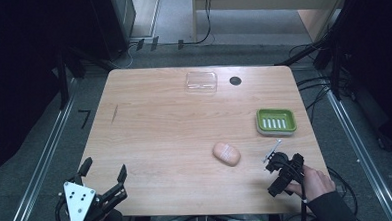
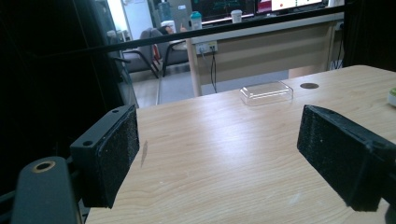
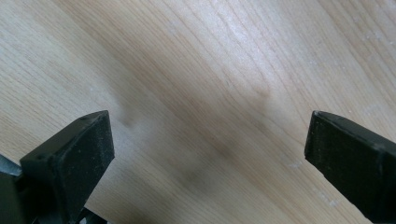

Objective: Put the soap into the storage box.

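Judging from the layout, the step in hand is taken to be the approach to the soap bar, with the green soap dish as its likely destination. Nearest the person, the left gripper is held off the near-left corner of the table, jaws spread wide and empty; in the left gripper view nothing but bare wood lies between its pads. The right gripper is held near the near-right edge, tipped down at the tabletop, jaws likewise released with nothing between them; in the right gripper view bare wood grain is seen between the pads. The soap bar lies flat on the wood, to the left of the right gripper and apart from it, well short of the dish, which sits farther back toward the right edge. The bar is rounded and probably slick, so a grip across its shorter width, pads set low and level, is advised; closing should be gentle to avoid squirting it out. At the far edge a clear plastic lid rests beside a dark round grommet; both are best left undisturbed for now.
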Action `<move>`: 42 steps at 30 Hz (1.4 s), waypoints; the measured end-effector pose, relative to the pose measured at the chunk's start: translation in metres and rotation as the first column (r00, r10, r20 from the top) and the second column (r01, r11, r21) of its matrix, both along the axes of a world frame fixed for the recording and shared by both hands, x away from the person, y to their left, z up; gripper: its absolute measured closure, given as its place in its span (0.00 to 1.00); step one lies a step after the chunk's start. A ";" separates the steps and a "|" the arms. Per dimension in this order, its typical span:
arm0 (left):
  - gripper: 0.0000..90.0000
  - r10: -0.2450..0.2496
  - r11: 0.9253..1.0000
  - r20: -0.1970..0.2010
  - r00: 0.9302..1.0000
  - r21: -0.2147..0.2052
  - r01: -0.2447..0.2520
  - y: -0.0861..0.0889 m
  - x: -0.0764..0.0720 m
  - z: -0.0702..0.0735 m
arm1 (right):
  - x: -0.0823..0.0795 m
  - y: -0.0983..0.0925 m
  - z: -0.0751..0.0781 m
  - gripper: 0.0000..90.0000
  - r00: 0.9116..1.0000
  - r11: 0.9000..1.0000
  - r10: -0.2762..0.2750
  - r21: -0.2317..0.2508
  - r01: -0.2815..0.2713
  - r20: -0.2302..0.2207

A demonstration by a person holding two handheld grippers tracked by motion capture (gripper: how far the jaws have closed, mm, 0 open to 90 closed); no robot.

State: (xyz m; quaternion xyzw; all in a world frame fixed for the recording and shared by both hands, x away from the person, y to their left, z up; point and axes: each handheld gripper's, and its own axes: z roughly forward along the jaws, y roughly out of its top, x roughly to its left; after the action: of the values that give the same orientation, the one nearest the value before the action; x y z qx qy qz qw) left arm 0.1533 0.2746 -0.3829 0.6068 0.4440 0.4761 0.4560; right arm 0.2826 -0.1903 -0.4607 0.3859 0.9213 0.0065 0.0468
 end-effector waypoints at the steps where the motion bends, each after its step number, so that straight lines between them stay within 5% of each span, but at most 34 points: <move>1: 0.15 0.000 1.000 0.000 1.000 0.000 0.000 0.000 0.000 0.000 | 0.000 0.001 0.000 0.02 1.000 1.000 -0.003 0.000 0.003 0.006; 42: 0.15 0.005 1.000 -0.015 1.000 0.004 -0.005 0.001 0.000 0.000 | 0.031 0.046 0.012 0.00 0.997 0.996 0.068 0.063 -0.070 0.029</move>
State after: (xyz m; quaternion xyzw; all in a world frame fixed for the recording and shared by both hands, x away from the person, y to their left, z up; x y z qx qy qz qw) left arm 0.1532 0.2753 -0.3832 0.6103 0.4480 0.4733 0.4504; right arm 0.3138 -0.1447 -0.4483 0.3550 0.9327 0.0427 0.0463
